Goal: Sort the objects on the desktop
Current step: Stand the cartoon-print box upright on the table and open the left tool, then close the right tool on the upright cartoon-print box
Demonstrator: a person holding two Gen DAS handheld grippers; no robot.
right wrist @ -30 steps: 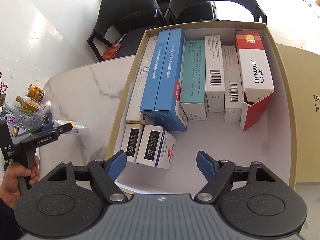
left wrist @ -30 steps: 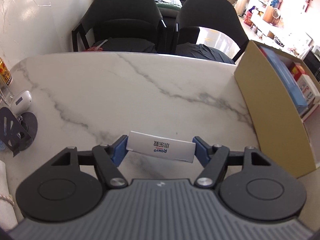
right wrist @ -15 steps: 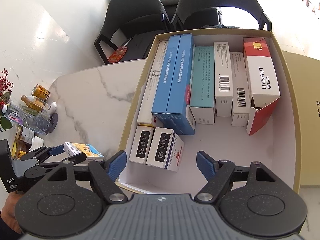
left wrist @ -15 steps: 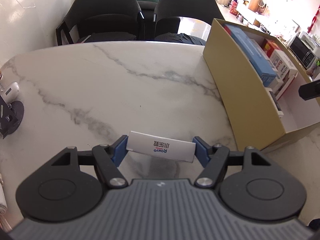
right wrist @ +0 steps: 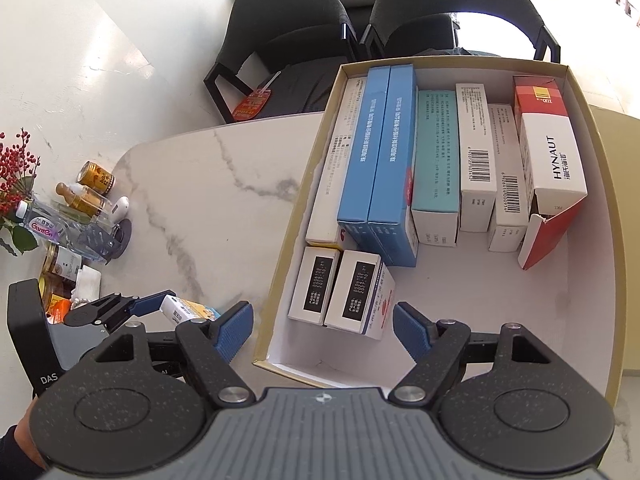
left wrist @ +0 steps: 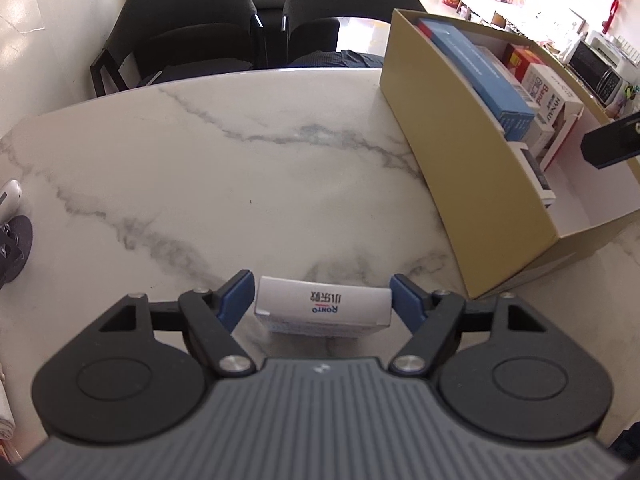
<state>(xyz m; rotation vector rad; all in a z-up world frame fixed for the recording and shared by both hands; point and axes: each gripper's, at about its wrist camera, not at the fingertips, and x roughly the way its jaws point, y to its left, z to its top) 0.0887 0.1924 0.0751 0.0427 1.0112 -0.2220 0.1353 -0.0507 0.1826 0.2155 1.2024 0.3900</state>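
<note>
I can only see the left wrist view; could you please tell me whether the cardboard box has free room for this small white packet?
Observer: Yes, the cardboard box has bare floor in its near right part, in front of the red HYNAUT carton.
Operator: Is the right hand-held gripper carrying anything?
Observer: No, the right hand-held gripper hangs open and empty above the box's near left corner.
Operator: What fills that corner?
Observer: Two small white boxes with black labels stand side by side there.

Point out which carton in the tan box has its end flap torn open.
The red-and-white HYNAUT carton, at the right end of the row inside the tan box; its near end gapes open, while the other cartons' ends look closed.
</note>
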